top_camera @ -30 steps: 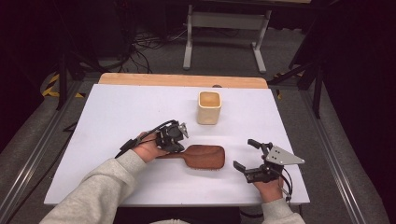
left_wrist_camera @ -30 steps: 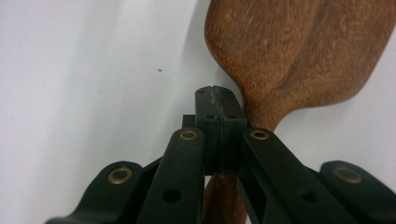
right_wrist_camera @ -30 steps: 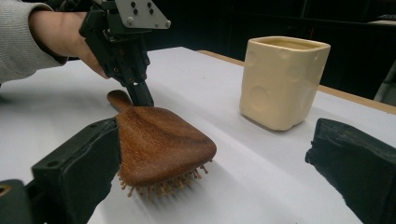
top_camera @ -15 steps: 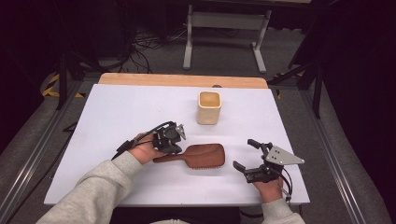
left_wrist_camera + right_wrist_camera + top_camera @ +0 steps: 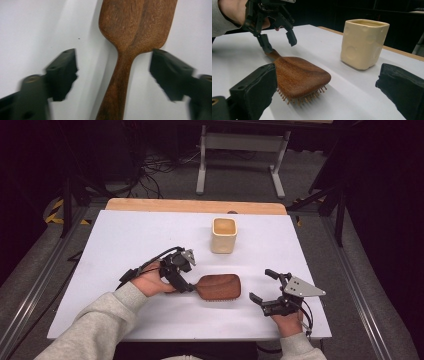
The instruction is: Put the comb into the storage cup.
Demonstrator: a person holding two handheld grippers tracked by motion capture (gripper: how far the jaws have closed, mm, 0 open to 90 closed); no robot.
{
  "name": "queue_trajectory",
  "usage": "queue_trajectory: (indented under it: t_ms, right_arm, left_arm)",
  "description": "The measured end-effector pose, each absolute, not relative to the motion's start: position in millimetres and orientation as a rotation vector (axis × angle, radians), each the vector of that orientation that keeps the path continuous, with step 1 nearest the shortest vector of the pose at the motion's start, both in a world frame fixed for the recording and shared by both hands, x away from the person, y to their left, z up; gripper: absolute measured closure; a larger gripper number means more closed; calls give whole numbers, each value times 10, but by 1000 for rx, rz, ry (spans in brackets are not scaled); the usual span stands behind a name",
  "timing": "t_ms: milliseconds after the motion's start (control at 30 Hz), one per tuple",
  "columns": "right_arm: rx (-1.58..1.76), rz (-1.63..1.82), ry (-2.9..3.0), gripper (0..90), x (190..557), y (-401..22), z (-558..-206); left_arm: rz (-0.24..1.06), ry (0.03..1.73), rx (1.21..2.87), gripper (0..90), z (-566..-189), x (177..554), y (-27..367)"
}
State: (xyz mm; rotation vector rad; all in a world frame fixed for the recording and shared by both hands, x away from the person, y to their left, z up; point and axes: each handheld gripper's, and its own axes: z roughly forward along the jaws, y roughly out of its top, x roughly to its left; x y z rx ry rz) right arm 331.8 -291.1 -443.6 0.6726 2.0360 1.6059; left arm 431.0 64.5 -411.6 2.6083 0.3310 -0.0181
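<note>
Nearest the person, at the front right of the white bench [image 5: 125, 235], the right gripper [image 5: 263, 285] sits low in the right hand [image 5: 289, 322], grey three-cornered plate on top. Its fingers [image 5: 253, 92] stand wide w/ nothing between them; in the right gripper view they frame the brush head and the cup beyond, touching neither.

Just left of it, approx. mid-front of the bench, lies the dark brown wooden paddle hairbrush [image 5: 219, 286], bristles down, smooth back up, head toward the right gripper, handle pointing left. Small pale bristle tips peek out under the head's near edge.

At the handle end is the left gripper [image 5: 184, 281], held in the left hand [image 5: 150, 281], grey sleeve behind it, black cable looping off to the left. Its jaws have just been opening; fingers [image 5: 62, 72] now wide, one each side of the handle, w/ clear gaps to the wood. So the brush rests on the bench, not gripped. The left gripper view looks straight down the handle to where it widens into the head.

Farther back, right of centre, a cream squarish ceramic cup [image 5: 223, 234] w/ dimpled sides stands upright, well apart from brush and both grippers.

Beyond the bench's far edge, a pale wooden strip [image 5: 195, 206], then grey floor w/ cables and a metal stand.
</note>
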Motion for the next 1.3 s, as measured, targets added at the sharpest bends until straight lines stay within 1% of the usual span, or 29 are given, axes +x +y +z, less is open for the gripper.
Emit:
queue_trajectory:
  t_ms: [33,200,400,600,967,1133,1200,1267,1300]
  right_arm:
    - [672,1603,2036,29,3317,-2909,-4435]
    - [671,1602,2035,29,3315,-2909,-4434]
    - [670,1603,2036,29,3314,-2908,-4435]
    - [666,1607,2034,29,3313,-2908,-4433]
    - [666,1606,2036,28,3312,-2907,-4433]
    - [666,1607,2036,28,3313,-2908,-4434]
    - [666,1607,2037,28,3313,-2907,-4434]
    - [665,1608,2037,28,3314,-2909,-4434]
    - [664,1609,2037,28,3313,-2909,-4434]
  left_arm:
    - [-14,320,2603,127,-4113,4303,644]
    - [-33,294,2583,6,-4110,4266,632]
    - [-22,249,2576,1,-4111,4209,611]
    - [5,241,2596,5,-4154,4181,569]
    - [-13,224,2648,25,-4316,4204,475]
    - [-27,196,2668,77,-4371,4223,437]
    - [-35,189,2671,126,-4385,4224,433]
    - [-47,175,2679,148,-4397,4239,431]
    - [-50,178,2679,173,-4402,4240,430]
